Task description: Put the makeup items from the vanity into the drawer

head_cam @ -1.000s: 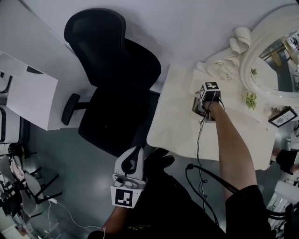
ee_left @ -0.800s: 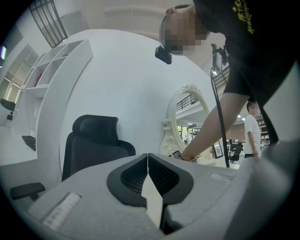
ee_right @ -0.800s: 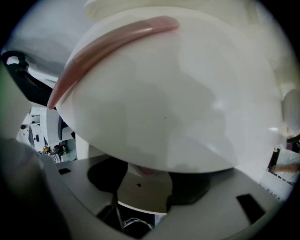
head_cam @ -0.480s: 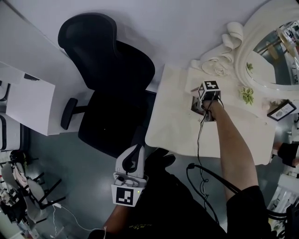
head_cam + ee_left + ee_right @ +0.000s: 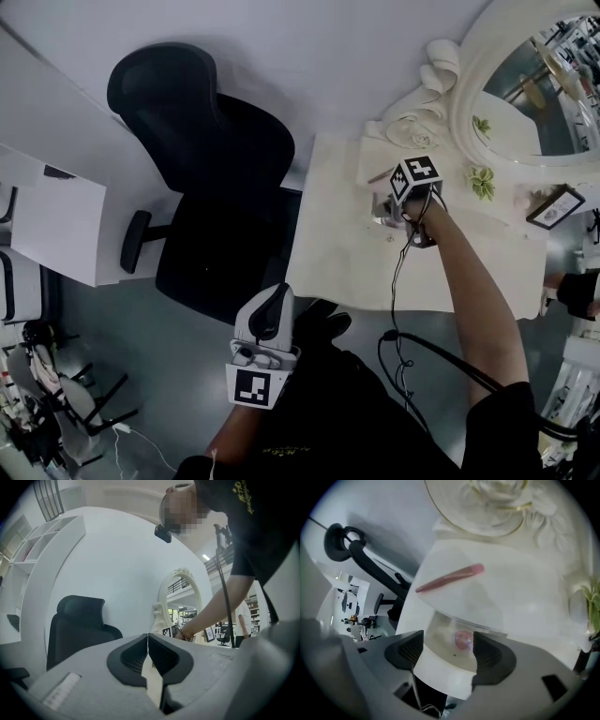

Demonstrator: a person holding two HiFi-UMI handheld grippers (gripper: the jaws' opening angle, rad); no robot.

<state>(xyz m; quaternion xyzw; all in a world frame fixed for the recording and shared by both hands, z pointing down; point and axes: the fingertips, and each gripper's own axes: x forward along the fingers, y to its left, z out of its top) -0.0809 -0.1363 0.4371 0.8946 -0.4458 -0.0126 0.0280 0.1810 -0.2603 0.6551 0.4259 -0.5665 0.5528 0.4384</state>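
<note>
pink, glossy round makeup item point(image 5: 463, 640) inside the white drawer point(image 5: 436, 665)

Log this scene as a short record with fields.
left gripper: shut, empty, held low near the chair
right gripper: open, jaws have just been opening, pointing down over the drawer, gripping nothing
drawer: open
round pink item: lying in the drawer, seen between the right jaws, not pressed by them
pink stick: lying on the vanity, outside the drawer
left to do: pink stick not yet in the drawer
</note>
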